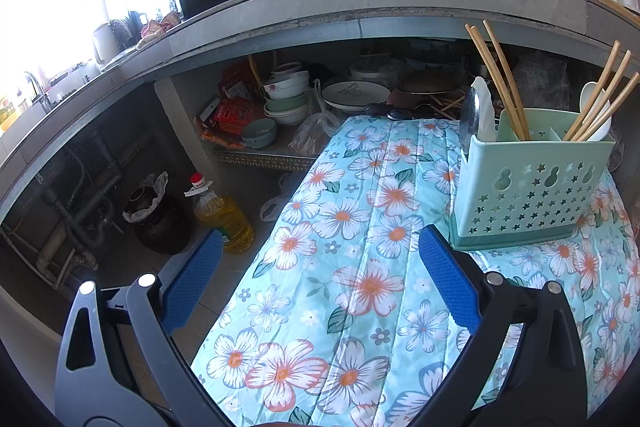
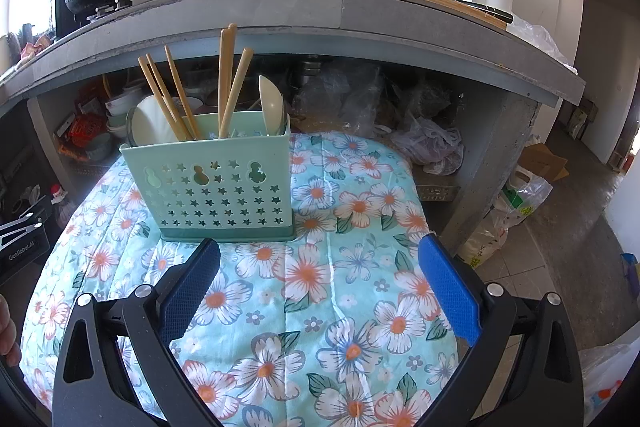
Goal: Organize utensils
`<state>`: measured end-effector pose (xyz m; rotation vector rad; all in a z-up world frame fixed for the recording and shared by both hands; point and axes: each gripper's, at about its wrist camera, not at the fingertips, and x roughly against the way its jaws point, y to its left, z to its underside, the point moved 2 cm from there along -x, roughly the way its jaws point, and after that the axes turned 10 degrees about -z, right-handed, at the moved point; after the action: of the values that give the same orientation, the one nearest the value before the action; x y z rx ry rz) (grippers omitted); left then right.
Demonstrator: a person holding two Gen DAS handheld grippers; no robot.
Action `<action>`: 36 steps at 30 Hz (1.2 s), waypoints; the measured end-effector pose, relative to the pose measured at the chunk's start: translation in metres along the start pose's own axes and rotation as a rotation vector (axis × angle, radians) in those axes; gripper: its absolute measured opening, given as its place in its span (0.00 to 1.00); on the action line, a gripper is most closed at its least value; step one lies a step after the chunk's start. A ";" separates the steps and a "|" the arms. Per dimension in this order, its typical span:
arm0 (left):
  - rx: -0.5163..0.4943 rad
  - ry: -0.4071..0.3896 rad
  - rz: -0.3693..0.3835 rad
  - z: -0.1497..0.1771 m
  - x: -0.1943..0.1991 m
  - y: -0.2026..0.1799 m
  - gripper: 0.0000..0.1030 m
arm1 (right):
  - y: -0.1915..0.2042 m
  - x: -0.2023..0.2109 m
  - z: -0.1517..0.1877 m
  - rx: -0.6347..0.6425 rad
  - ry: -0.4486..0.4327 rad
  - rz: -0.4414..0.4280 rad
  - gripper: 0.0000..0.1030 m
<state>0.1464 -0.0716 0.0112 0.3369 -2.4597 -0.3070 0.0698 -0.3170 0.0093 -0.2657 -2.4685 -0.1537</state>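
Both the left gripper (image 1: pixel 320 279) and the right gripper (image 2: pixel 320 283) are held released and empty above the flowered cloth (image 2: pixel 320 307). No loose utensil is seen between or near the jaws. Ahead of them the green holder (image 2: pixel 208 187) stands upright, already loaded with chopsticks (image 2: pixel 228 83) and spoons (image 2: pixel 272 107). The sorting is judged nearly complete. Open cloth lies beside the holder; the counter edge (image 2: pixel 280 27) overhangs beyond.
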 end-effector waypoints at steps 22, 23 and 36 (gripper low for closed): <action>0.001 0.000 -0.001 0.000 0.001 0.000 0.92 | 0.001 0.001 -0.001 0.003 -0.003 -0.002 0.94; 0.001 0.000 -0.001 0.000 0.001 0.000 0.92 | 0.001 0.001 -0.001 0.003 -0.002 -0.002 0.94; 0.000 0.000 -0.002 0.000 0.001 0.000 0.92 | 0.001 0.003 -0.002 0.002 -0.007 -0.004 0.94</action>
<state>0.1461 -0.0721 0.0114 0.3394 -2.4596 -0.3073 0.0689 -0.3162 0.0132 -0.2611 -2.4758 -0.1527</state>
